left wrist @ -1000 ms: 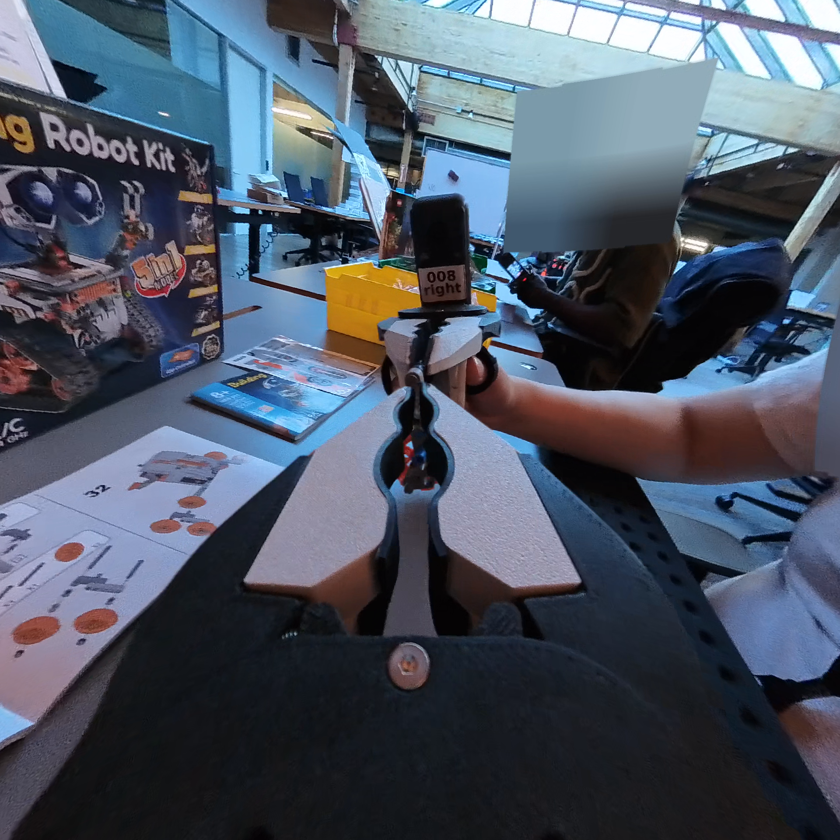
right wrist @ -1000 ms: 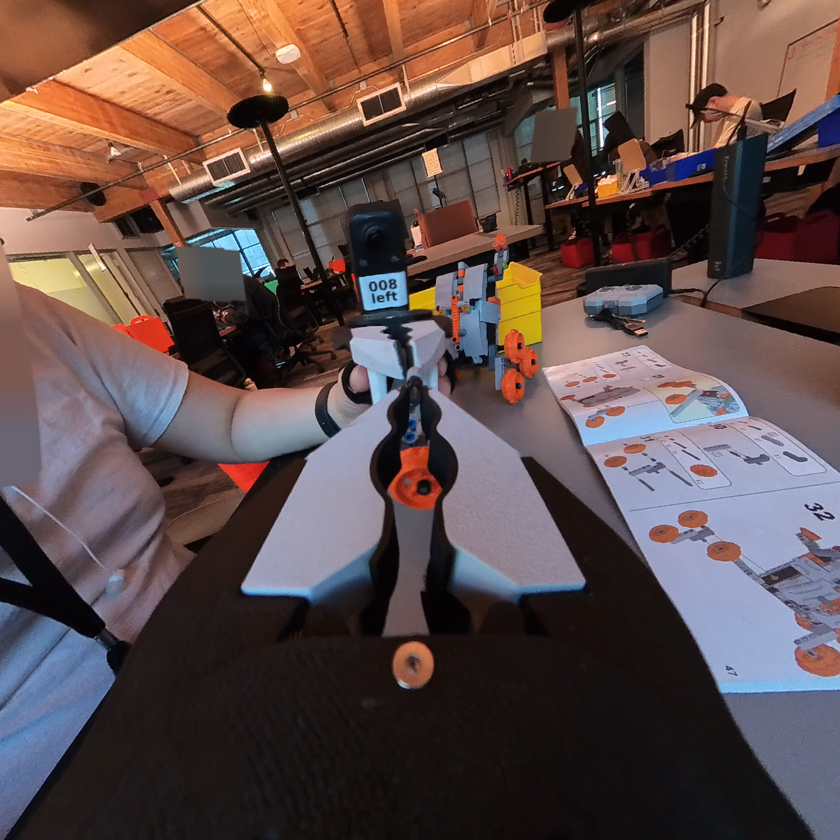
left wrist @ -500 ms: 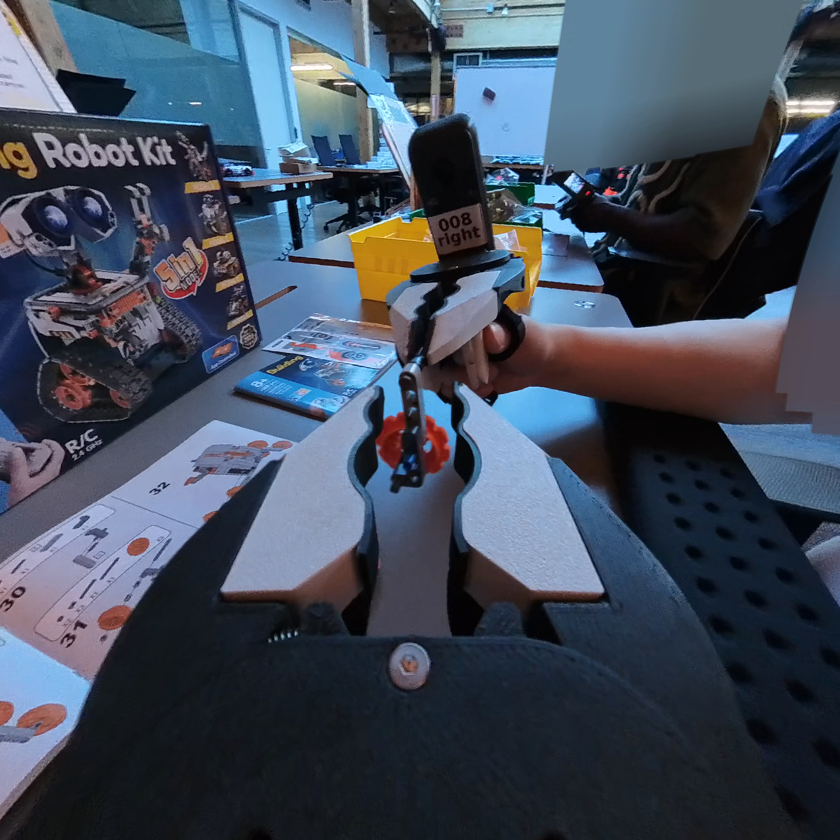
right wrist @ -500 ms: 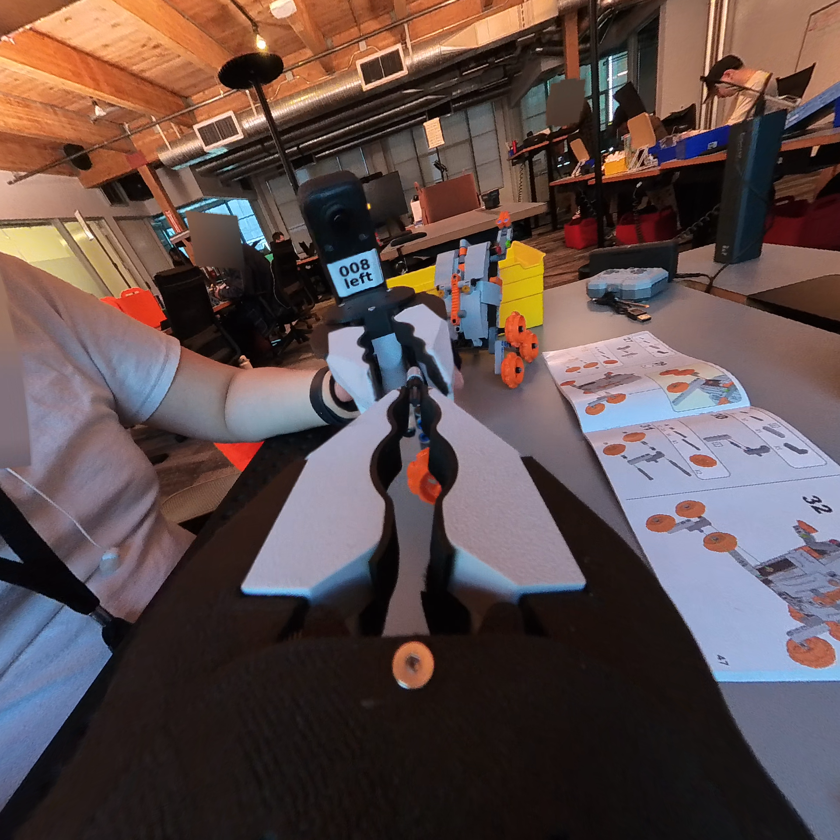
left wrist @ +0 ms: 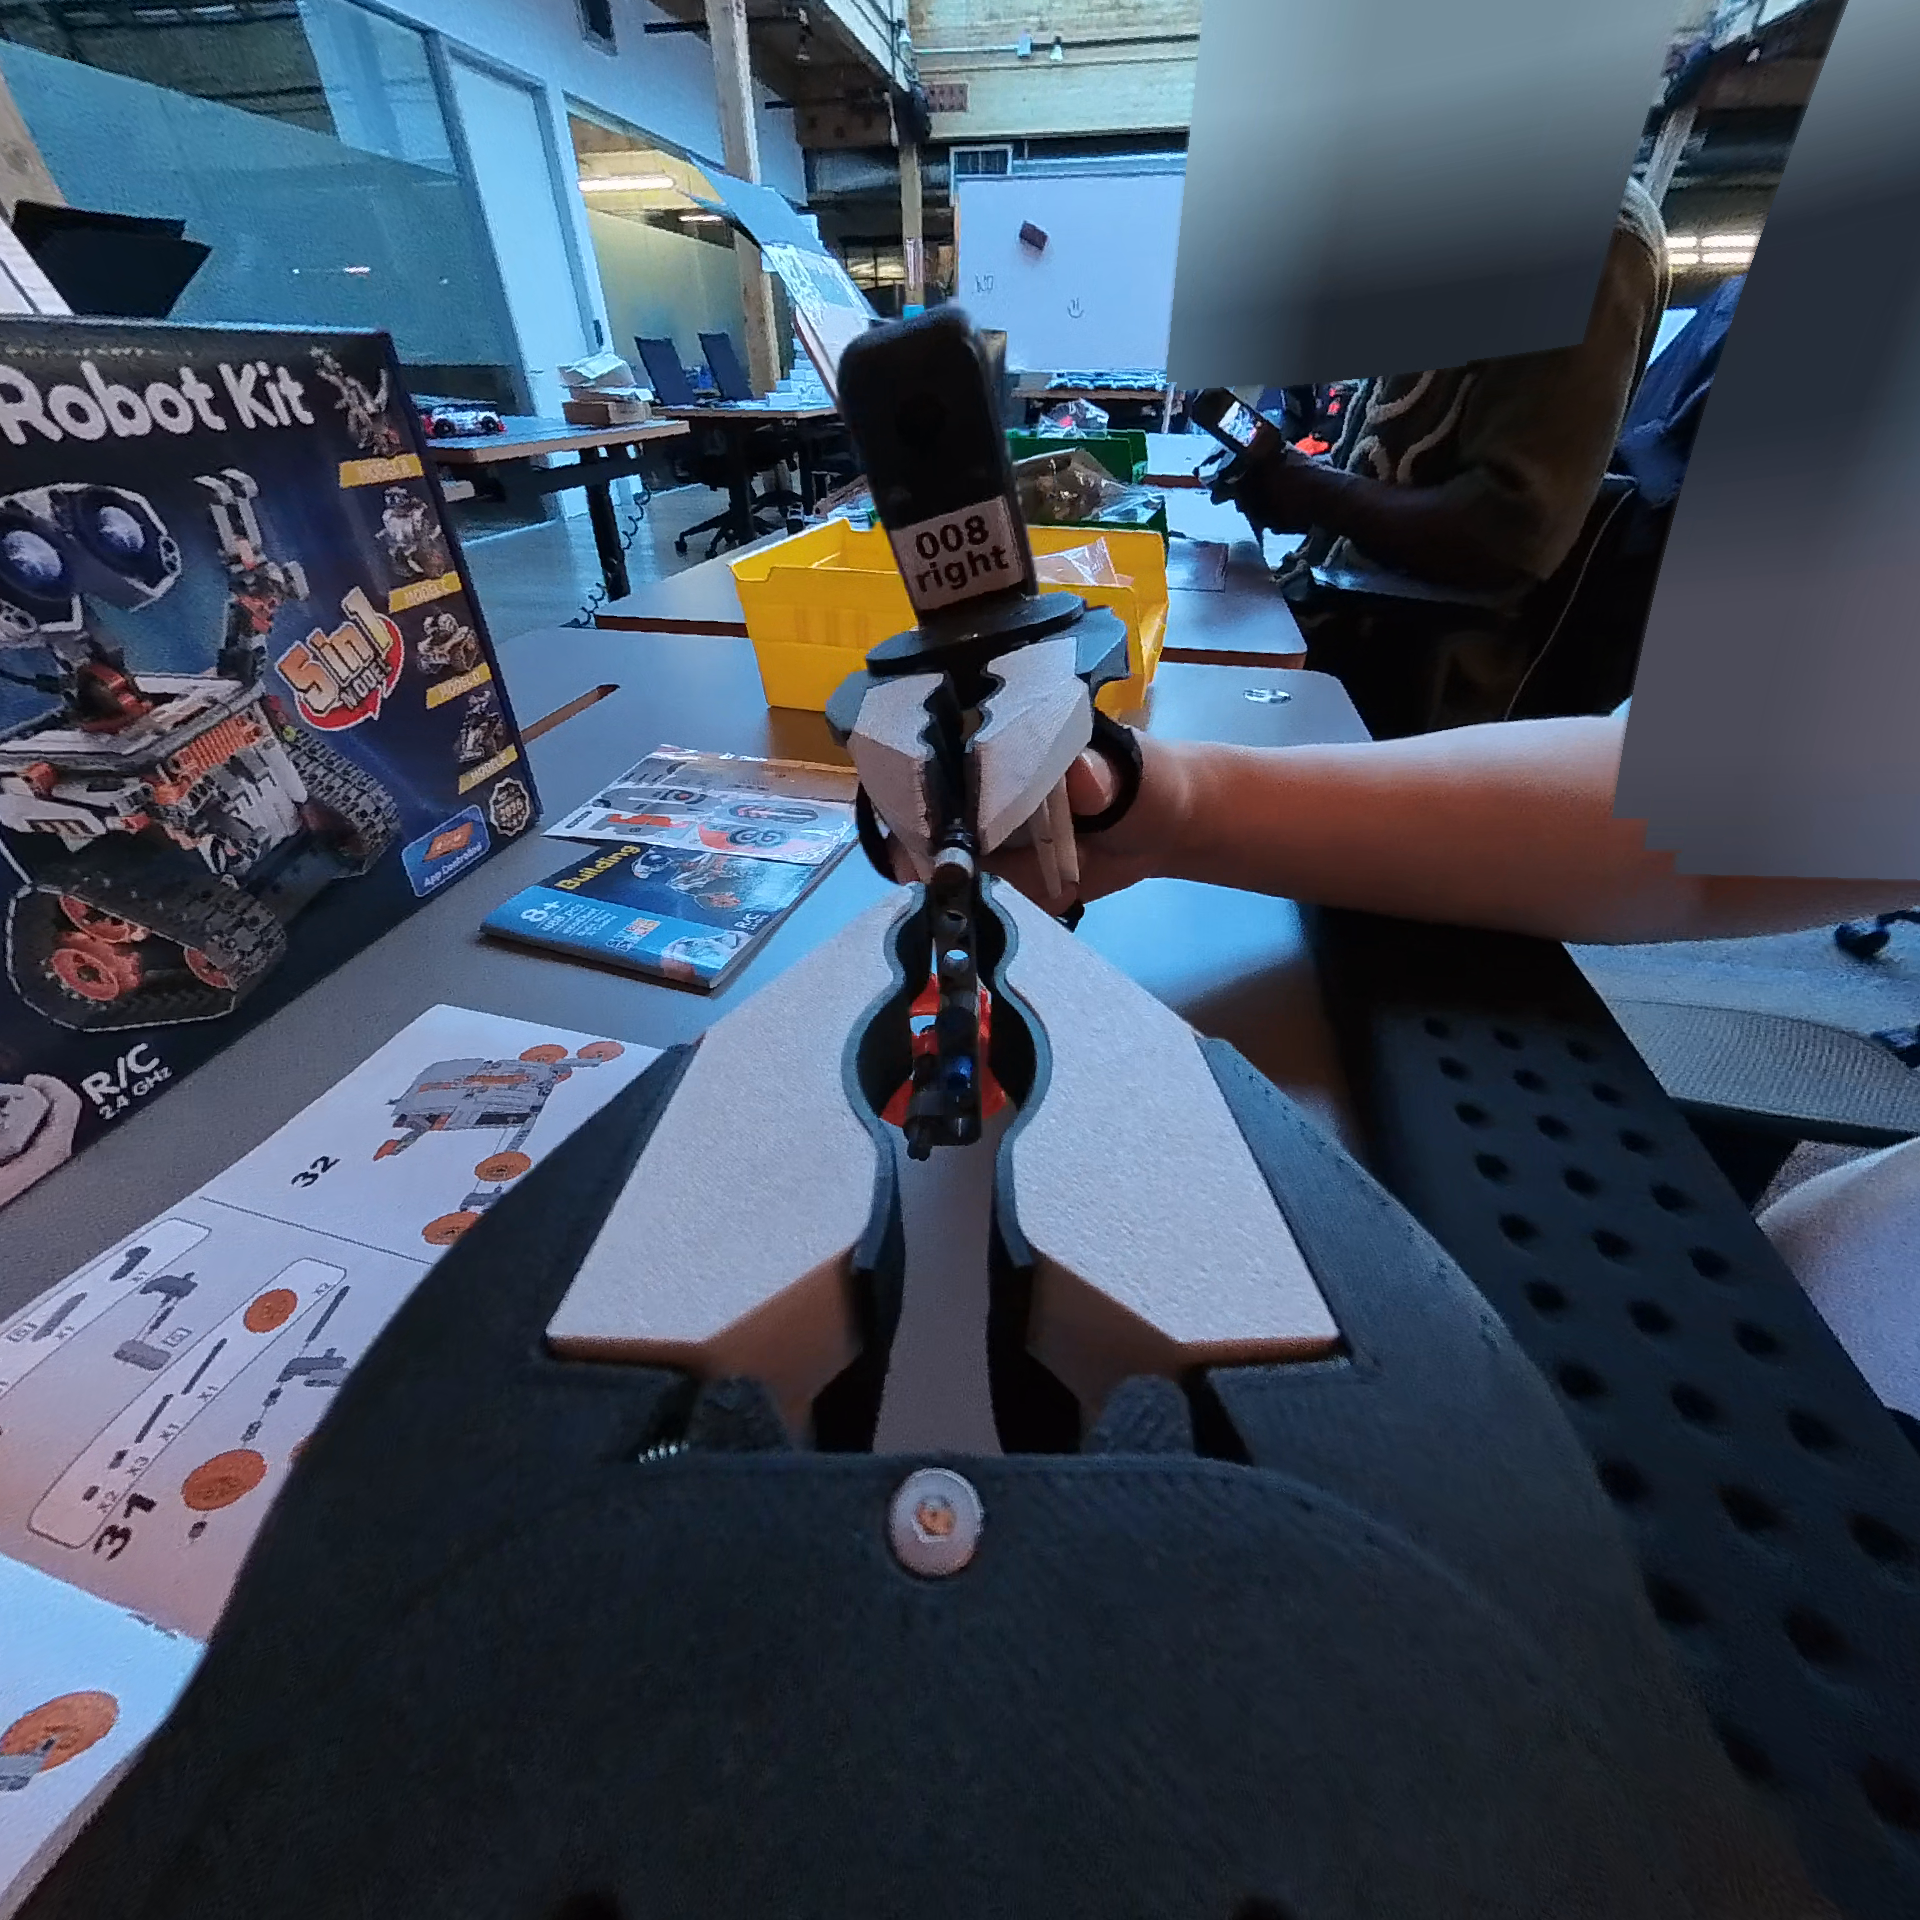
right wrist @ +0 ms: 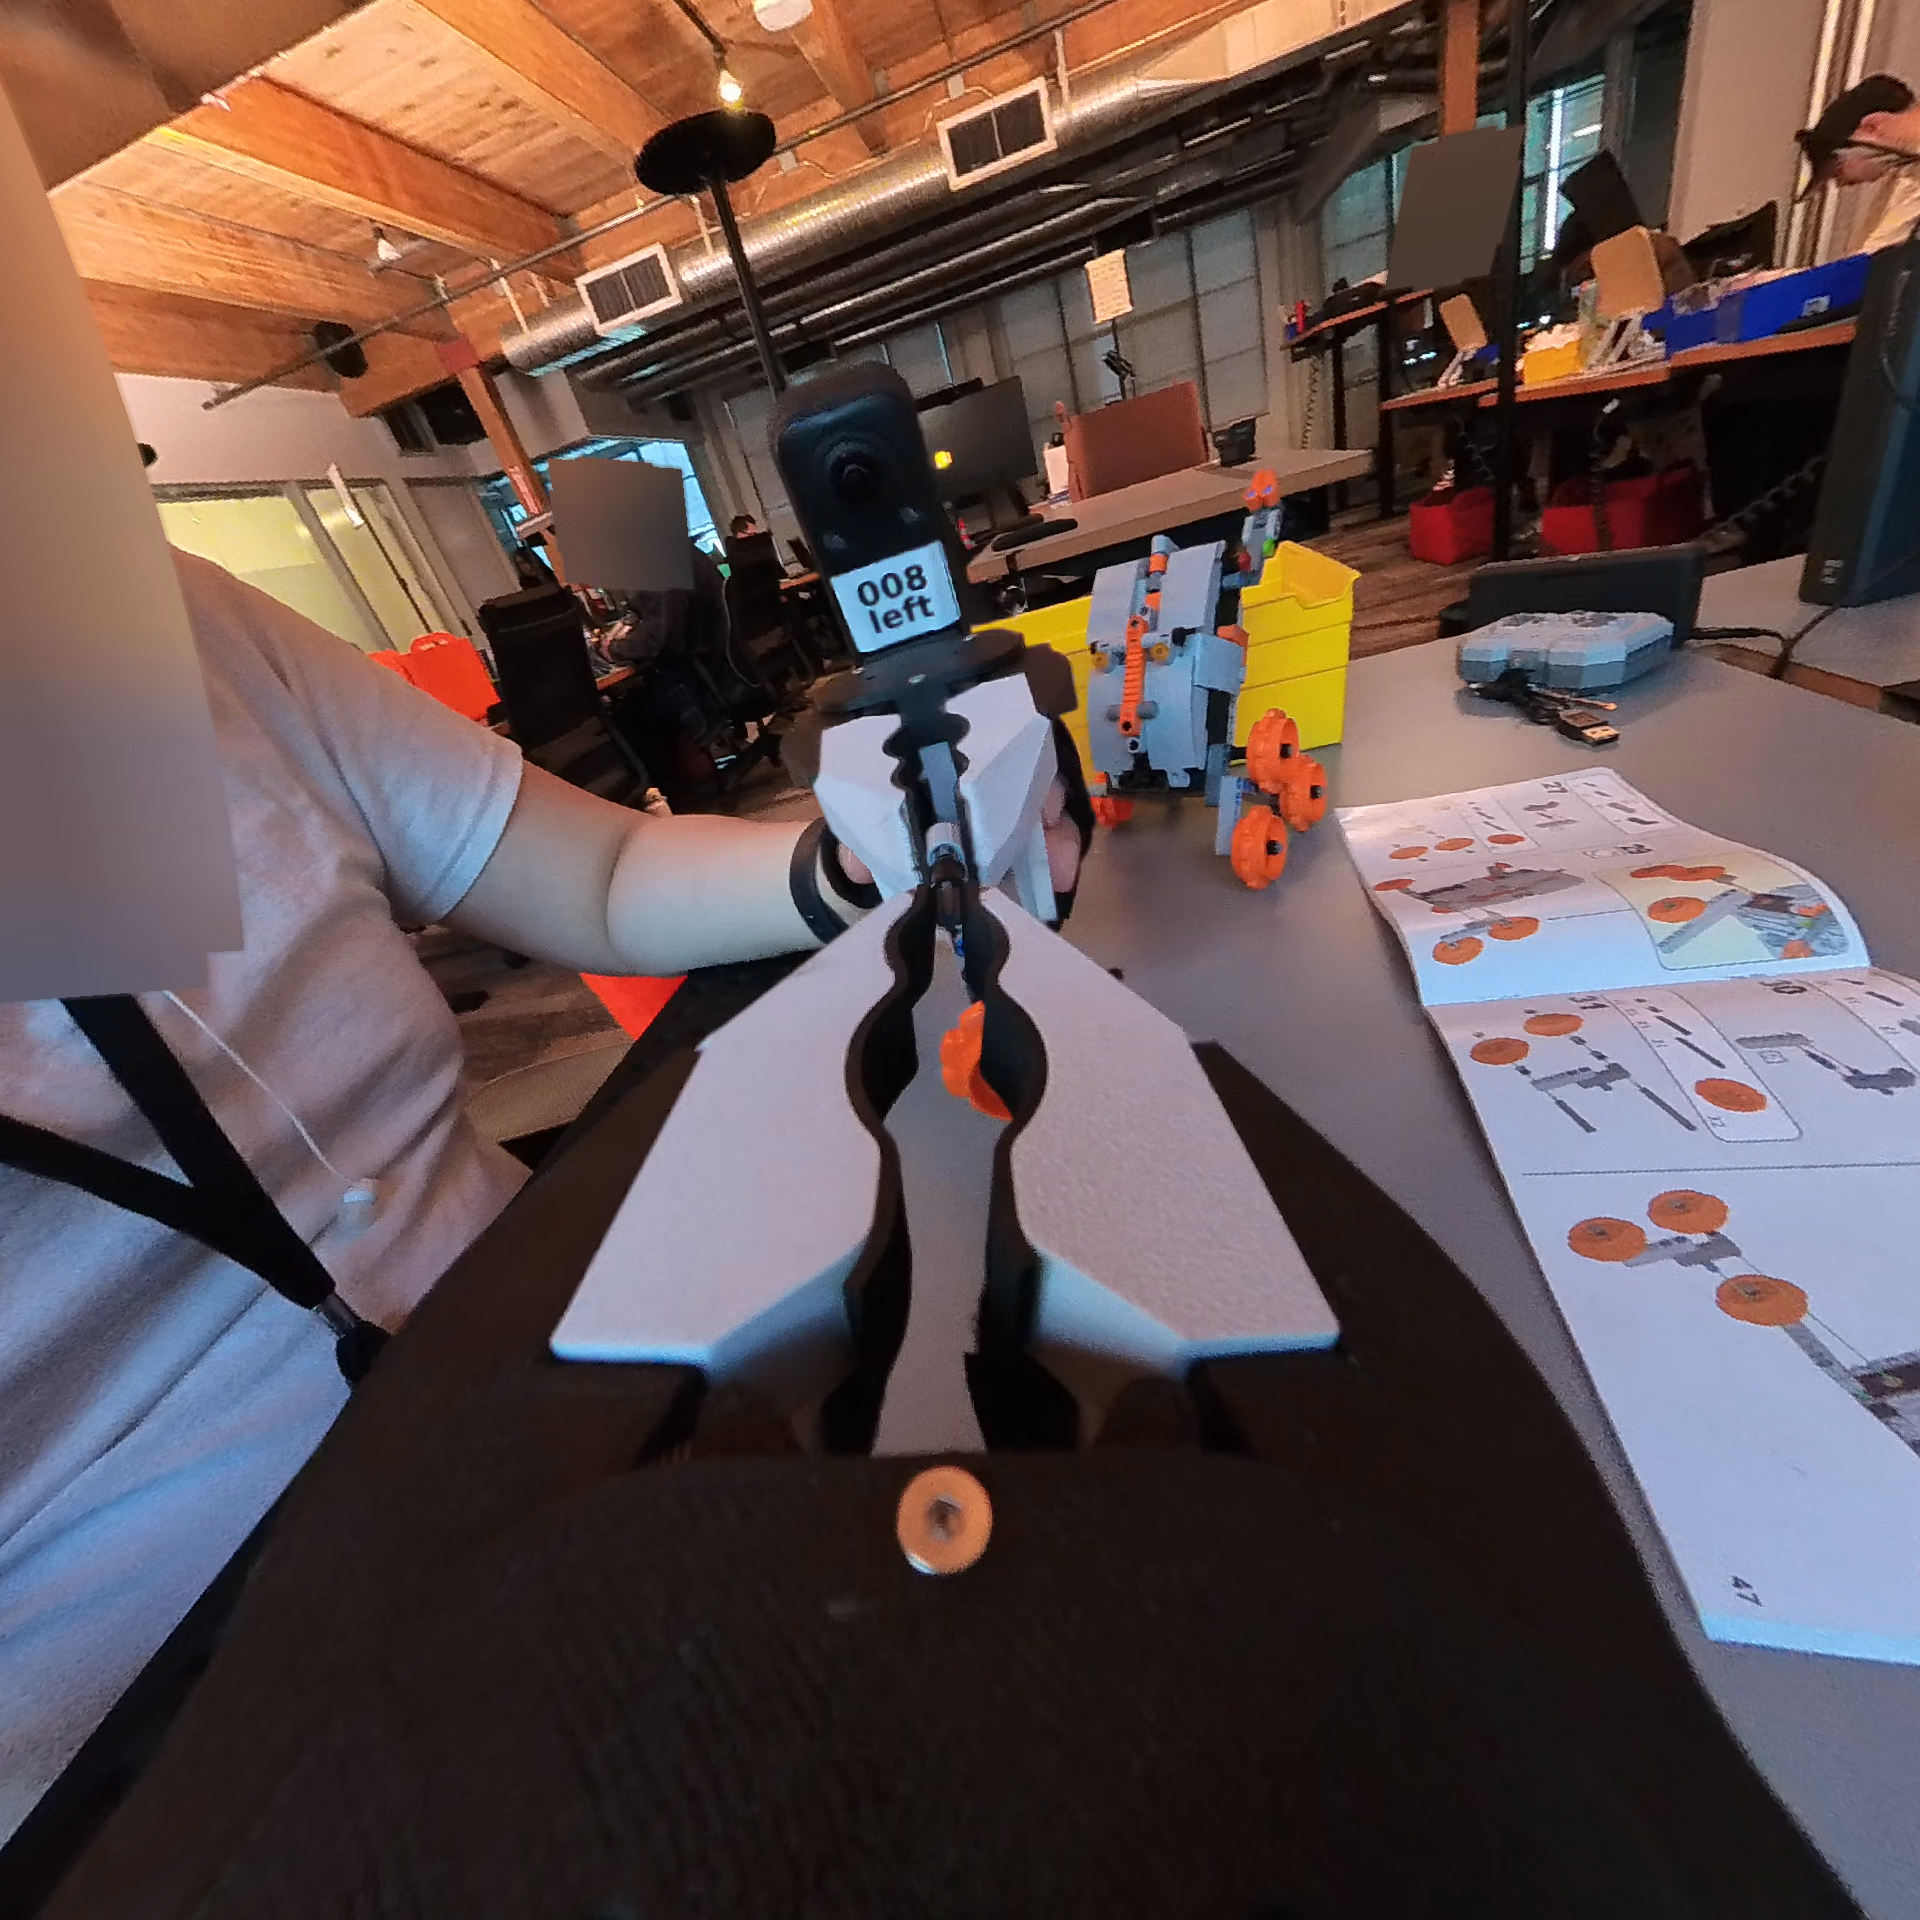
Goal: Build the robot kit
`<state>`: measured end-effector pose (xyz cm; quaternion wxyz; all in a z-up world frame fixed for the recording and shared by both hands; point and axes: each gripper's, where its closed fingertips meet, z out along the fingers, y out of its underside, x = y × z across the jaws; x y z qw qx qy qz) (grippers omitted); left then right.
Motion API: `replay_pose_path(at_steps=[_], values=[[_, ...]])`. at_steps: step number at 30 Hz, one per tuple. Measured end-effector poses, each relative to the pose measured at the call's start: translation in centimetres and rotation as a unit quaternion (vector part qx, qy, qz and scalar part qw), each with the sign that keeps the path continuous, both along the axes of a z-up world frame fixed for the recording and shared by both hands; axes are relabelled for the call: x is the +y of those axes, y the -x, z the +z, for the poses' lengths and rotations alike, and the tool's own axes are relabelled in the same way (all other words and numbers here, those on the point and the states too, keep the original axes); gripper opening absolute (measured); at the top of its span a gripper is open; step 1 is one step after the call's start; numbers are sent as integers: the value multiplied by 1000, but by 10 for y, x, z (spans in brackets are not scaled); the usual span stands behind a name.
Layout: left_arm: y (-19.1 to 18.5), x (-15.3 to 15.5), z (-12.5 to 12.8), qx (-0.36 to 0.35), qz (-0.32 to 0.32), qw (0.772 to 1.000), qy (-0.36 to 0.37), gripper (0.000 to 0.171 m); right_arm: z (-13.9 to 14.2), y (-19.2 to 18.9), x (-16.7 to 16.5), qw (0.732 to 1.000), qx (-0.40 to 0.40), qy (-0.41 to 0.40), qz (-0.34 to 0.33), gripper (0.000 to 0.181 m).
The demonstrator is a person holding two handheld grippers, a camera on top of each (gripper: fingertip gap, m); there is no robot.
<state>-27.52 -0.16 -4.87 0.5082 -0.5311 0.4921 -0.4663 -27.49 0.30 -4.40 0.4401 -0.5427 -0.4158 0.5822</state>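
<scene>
A small build piece, a thin black beam (left wrist: 951,935) with an orange toothed wheel (left wrist: 935,1055), hangs in the air between my two grippers, which face each other tip to tip. My left gripper (left wrist: 951,899) is shut on the near end of the beam, with the wheel in the hollow between its fingers. My right gripper (right wrist: 945,904) is shut on the same beam (right wrist: 961,951), and the orange wheel (right wrist: 971,1060) sits between its fingers. Each gripper also shows in the other's view: the right one (left wrist: 951,847) and the left one (right wrist: 940,847).
On the grey table are a robot kit box (left wrist: 208,675), an open instruction manual (left wrist: 260,1247), two booklets (left wrist: 675,883) and a yellow bin (left wrist: 821,623). A part-built grey and orange robot (right wrist: 1174,686), a grey controller (right wrist: 1558,649) and the manual (right wrist: 1662,1091) lie right. A person (left wrist: 1455,499) sits behind. The tips of both grippers are at nearly the same place.
My left gripper stood open around the wheel half a second ago and is shut on the beam now. Both grippers have tilted and the wheel has turned edge-on in the right wrist view.
</scene>
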Motion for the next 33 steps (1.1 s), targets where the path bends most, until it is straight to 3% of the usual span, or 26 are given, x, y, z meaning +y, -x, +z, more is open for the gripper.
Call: replay_pose_path(at_steps=[3, 18, 27, 33], values=[[0, -3, 2, 4, 3, 1000, -24, 5, 6, 1, -3, 1000, 17, -11, 4, 15], [0, -6, 0, 4, -14, 1000, 2, 5, 4, 3, -8, 1000, 8, -25, 11, 5], [-3, -18, -1, -6, -66, 997, 41, 9, 2, -8, -18, 998, -31, -26, 42, 3], [-2, -44, 3, -28, -176, 978, 108, 25, 5, -11, -41, 993, -34, -30, 108, 2]])
